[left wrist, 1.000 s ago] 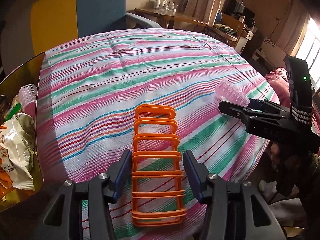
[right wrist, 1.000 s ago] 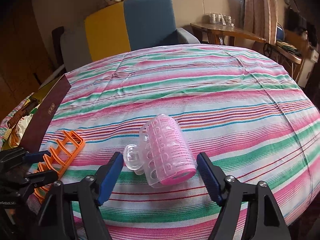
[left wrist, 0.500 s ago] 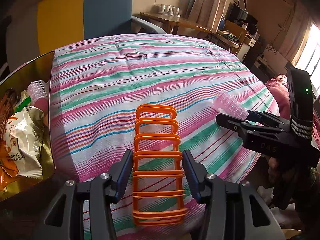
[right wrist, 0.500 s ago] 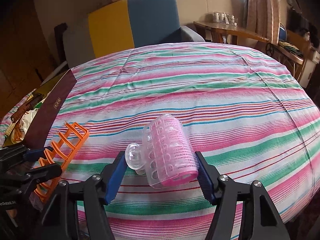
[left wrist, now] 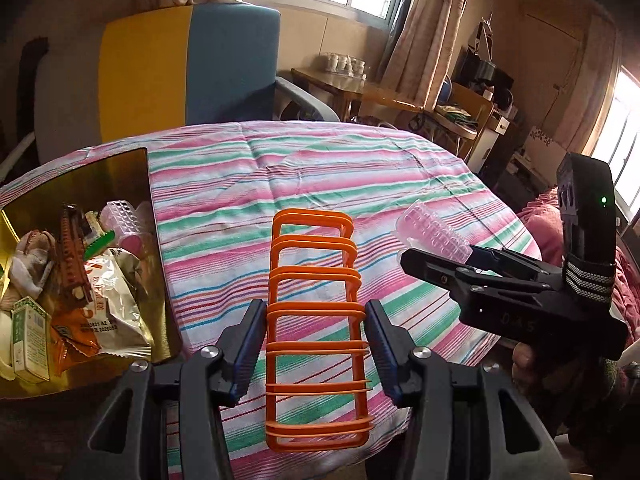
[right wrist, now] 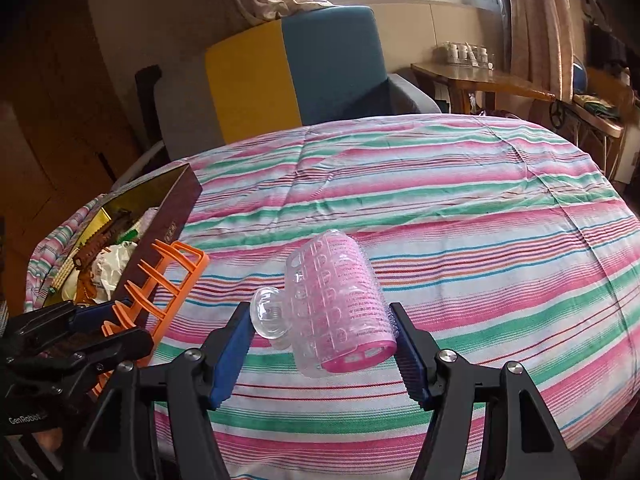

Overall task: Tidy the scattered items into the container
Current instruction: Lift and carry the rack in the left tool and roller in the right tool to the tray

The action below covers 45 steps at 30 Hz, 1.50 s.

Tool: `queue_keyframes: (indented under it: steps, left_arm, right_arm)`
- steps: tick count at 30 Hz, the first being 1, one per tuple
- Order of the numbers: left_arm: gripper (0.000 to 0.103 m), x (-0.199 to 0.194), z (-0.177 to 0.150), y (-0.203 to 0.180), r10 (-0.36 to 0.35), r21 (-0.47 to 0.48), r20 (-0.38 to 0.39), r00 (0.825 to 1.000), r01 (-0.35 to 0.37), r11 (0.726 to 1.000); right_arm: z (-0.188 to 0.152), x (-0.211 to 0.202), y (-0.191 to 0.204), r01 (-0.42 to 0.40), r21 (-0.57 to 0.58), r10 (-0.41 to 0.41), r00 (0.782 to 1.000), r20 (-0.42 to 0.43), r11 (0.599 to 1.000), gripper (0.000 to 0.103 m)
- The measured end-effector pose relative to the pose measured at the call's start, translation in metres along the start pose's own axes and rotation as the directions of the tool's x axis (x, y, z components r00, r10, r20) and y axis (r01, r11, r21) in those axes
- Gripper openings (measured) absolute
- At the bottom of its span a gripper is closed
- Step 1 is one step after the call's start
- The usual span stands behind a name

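My left gripper point(left wrist: 314, 340) is shut on an orange plastic rack point(left wrist: 314, 280), which it holds lengthwise above the striped tablecloth. The rack point(right wrist: 168, 280) shows at the left of the right wrist view, close to the box's brown outer wall. My right gripper point(right wrist: 320, 332) is shut on a clear pink hair roller point(right wrist: 336, 300) with a clear clip on its left side, lifted off the cloth. In the left wrist view the right gripper point(left wrist: 436, 258) and the roller point(left wrist: 432, 232) hang to the right of the rack. The gold-lined box point(left wrist: 146, 184) stands at the left.
The box holds snack packets point(left wrist: 116, 300), a small carton point(left wrist: 30, 332), another pink roller point(left wrist: 120, 216) and several other items. A striped cloth point(right wrist: 440, 200) covers the round table. A blue and yellow armchair point(right wrist: 304, 72) stands behind the table. A hand point(left wrist: 528, 360) holds the right gripper.
Both grippers have closed on their items and risen. The rack and the roller are off the cloth and nearer the box, which now shows more of its inside.
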<state>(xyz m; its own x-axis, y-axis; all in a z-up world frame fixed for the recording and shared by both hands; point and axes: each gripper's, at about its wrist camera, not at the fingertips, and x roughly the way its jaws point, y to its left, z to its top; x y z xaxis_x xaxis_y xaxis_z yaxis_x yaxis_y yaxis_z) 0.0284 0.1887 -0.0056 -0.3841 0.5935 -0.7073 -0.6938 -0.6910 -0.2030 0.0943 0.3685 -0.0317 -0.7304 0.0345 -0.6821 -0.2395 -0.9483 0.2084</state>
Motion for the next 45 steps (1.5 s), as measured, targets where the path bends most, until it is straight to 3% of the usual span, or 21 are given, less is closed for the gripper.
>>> queue_keyframes:
  steps: [7,14,28,37,45]
  left_arm:
    - [0.051,-0.033,0.008,0.019,0.039,-0.063,0.077,0.996,-0.034,0.997]
    - [0.051,-0.061,0.001,0.052,0.125,-0.159,0.116,0.985,-0.106,0.982]
    - [0.051,-0.105,-0.035,0.133,0.297,-0.356,0.117,0.948,-0.239,0.904]
    - [0.051,-0.104,-0.031,0.17,0.352,-0.392,0.113,0.929,-0.284,0.875]
    - [0.051,-0.093,-0.019,0.205,0.387,-0.418,0.09,0.918,-0.317,0.851]
  right_arm:
    - [0.023,-0.006,0.039,-0.085,-0.059,0.088,0.995,0.043,0.995,0.067]
    - [0.037,0.002,0.086,-0.171,-0.134,0.178,0.983,0.04,0.976,0.067]
    - [0.034,0.021,0.171,-0.311,-0.267,0.312,0.949,-0.04,0.912,0.067]
    - [0.046,0.032,0.213,-0.349,-0.321,0.351,0.935,-0.053,0.881,0.067]
    - [0.062,0.07,0.258,-0.371,-0.349,0.356,0.928,-0.109,0.861,0.067]
